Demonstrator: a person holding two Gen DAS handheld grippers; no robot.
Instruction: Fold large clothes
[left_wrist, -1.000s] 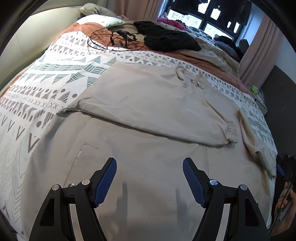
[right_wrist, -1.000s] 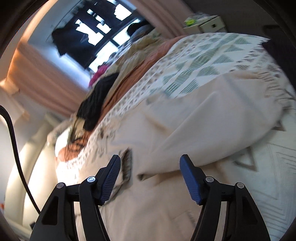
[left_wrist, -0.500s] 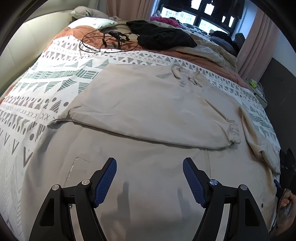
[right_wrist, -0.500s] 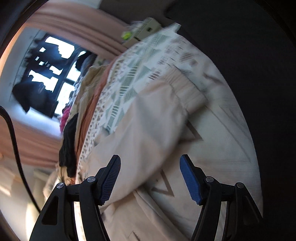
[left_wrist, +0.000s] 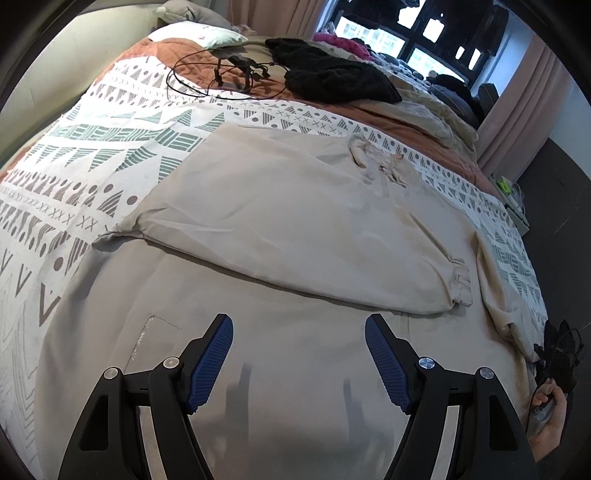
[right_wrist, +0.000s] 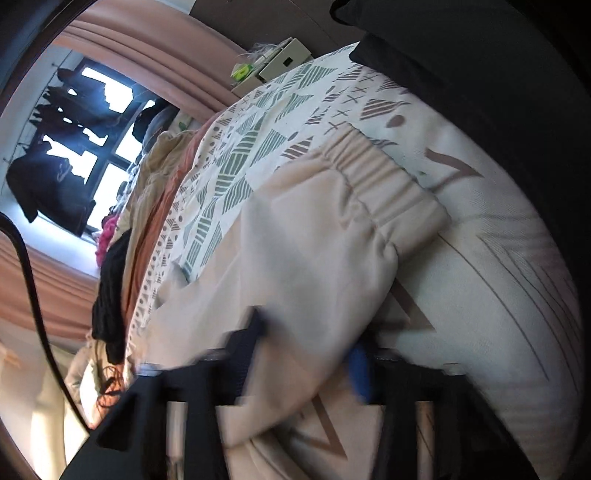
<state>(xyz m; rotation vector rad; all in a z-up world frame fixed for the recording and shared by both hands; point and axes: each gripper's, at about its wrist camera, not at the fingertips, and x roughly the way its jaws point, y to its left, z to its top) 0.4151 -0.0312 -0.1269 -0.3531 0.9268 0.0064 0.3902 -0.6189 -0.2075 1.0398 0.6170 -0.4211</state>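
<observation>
A large beige garment (left_wrist: 280, 206) lies spread on the patterned bed cover (left_wrist: 92, 155), one sleeve folded across its body and ending in a gathered cuff (left_wrist: 460, 280). My left gripper (left_wrist: 297, 325) hovers open just above the garment's near part, with nothing between its fingers. In the right wrist view the other sleeve (right_wrist: 295, 266) runs up to its elastic cuff (right_wrist: 380, 192). My right gripper (right_wrist: 308, 350) is blurred and its jaws are closing, with the sleeve fabric bunched between them and touching both pads. A hand (left_wrist: 550, 406) holding that gripper shows at the bed's right edge.
A black knitted garment (left_wrist: 332, 74), a tangle of black cables (left_wrist: 221, 74) and a pillow (left_wrist: 195, 33) lie at the far end of the bed. More clothes pile by the window (left_wrist: 424, 26). A small bedside unit (right_wrist: 280, 59) stands beyond the bed's corner.
My right gripper dropped toward the bed edge, rolled, and narrowed its jaws around the beige sleeve. The left gripper stayed open over the garment.
</observation>
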